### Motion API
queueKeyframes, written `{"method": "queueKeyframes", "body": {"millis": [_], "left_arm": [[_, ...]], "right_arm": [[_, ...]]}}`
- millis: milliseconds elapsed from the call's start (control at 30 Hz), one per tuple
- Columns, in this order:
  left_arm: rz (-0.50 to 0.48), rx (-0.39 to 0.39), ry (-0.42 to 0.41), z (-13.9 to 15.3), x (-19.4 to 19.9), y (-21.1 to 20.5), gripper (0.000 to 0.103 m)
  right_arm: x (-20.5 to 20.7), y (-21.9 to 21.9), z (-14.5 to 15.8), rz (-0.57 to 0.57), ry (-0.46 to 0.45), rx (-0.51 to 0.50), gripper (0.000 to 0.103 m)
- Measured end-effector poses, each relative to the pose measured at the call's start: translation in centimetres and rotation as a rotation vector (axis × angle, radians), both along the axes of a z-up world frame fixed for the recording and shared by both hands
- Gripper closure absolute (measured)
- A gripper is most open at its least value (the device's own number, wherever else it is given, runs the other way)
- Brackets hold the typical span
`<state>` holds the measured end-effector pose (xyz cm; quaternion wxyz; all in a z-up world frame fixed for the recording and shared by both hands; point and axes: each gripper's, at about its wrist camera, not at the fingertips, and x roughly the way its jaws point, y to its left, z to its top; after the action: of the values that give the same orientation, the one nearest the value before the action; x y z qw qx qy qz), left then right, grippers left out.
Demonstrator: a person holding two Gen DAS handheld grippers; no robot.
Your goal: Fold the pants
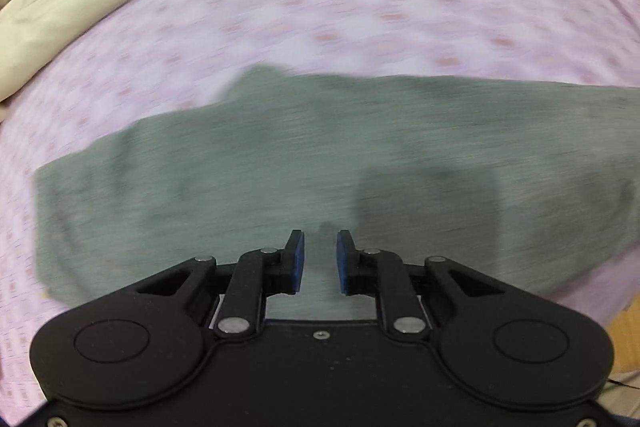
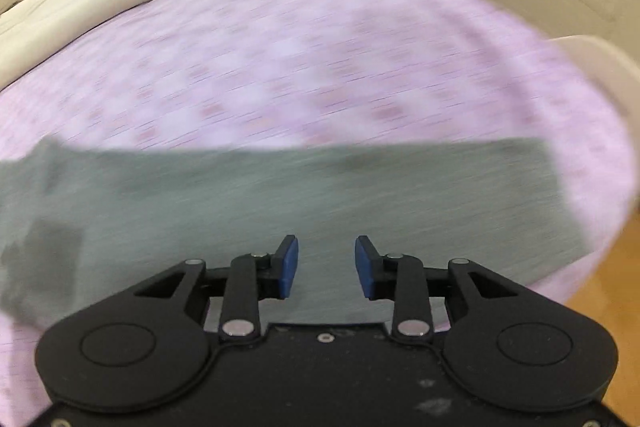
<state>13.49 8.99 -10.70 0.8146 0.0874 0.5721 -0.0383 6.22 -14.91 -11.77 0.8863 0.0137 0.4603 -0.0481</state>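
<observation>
From the left wrist, the left tool (image 1: 320, 259) hangs over the grey pants (image 1: 320, 163), its blue pads slightly apart and pinching nothing. The pants lie flat across the pink bed sheet (image 1: 360, 7), apparently laid lengthwise for folding; the wider end shows here, at left.

From the right wrist, the right tool (image 2: 326, 265) is spread wider, also empty, above the pants (image 2: 320, 195). Only this view shows their narrow squared end and the wooden floor (image 2: 600, 287) beyond.
</observation>
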Motion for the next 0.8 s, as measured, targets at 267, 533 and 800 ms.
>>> {"method": "queueKeyframes", "body": {"millis": [267,533,800], "left_arm": [[-0.087,-0.095,0.015,-0.2,1.1,-13.7,0.079],[-0.159,-0.178,0.075,-2.1,4.3,-20.9,0.078],[-0.043,-0.123,0.101,-4.5,9.0,-22.7,0.078]], "right_arm": [[2.4,-15.4,-0.4,-0.1,0.01,0.008,0.066],[5.5,-22.7,-4.4,-0.009,0.189,0.219,0.062],[6.9,-24.3,-5.7,0.084,0.192,0.338,0.061]]}}
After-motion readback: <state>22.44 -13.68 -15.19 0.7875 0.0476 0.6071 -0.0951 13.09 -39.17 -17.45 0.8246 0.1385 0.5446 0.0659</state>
